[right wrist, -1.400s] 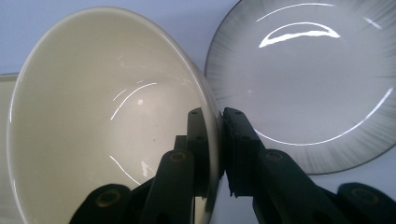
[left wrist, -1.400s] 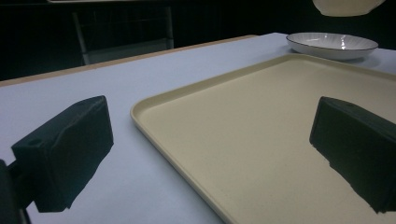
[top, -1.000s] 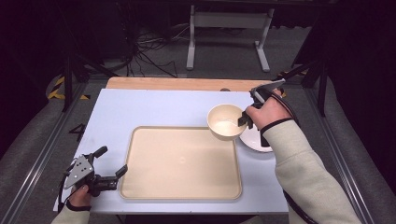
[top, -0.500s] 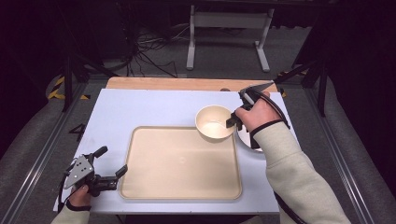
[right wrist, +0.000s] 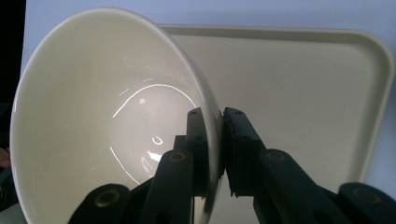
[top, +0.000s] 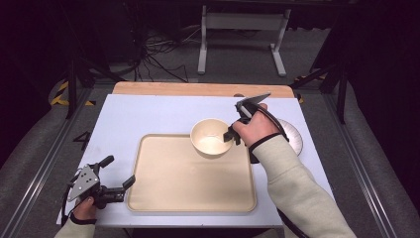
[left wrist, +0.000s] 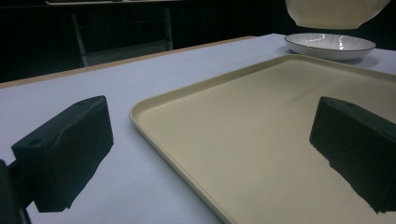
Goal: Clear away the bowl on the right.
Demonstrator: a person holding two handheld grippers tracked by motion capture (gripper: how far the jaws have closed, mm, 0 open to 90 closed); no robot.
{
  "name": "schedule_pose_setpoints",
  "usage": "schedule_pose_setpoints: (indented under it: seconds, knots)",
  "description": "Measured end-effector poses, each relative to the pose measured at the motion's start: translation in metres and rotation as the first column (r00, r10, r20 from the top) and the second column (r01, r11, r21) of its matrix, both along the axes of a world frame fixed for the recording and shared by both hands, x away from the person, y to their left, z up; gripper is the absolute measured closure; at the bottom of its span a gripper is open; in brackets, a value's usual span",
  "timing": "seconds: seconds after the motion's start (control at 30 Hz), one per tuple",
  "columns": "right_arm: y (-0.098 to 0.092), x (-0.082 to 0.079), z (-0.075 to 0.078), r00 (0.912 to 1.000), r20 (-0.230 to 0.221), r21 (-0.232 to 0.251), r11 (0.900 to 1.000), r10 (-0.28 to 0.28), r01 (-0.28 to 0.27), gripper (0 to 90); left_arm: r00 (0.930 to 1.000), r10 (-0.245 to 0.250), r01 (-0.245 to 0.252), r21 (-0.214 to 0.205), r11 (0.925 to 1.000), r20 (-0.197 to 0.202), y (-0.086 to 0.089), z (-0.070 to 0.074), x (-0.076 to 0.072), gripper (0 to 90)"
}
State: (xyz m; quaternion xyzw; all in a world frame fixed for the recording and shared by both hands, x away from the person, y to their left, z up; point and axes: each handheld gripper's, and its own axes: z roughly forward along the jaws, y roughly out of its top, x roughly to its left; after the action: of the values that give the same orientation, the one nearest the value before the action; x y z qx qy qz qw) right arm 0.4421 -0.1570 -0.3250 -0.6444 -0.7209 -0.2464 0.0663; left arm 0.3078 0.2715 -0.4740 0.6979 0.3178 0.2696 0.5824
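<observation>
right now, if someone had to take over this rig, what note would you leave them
Right gripper: shut on the rim of the cream bowl, one jaw inside and one outside, holding it in the air above the tray's far right corner.
Left gripper: open, holding nothing, at the near left corner of the tray.
White plate: on the table to the right of the tray, partly behind the right hand.
Done: bowl lifted and brought over the tray.
Left, likely: set the bowl down on the tray; the plate may follow.
</observation>
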Motion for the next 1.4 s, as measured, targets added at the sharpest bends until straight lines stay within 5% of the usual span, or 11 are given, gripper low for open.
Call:
schedule_pose_setpoints:
  seconds: [0.93, 1.4]
  knots:
    - [0.038, -0.008, -0.060, 0.9978, -0.048, -0.029, 0.9985, 0.045, -0.047, 81.1, 0.9999, -0.004, 0.005, 0.005, 1.0000, -0.011, 0.000, 0.000, 0.001, 0.2]
    - [0.047, -0.008, -0.076, 0.9966, -0.059, -0.048, 0.9971, 0.056, -0.059, 80.5, 0.9999, -0.006, 0.006, 0.007, 1.0000, -0.009, 0.000, 0.000, 0.001, 0.2]
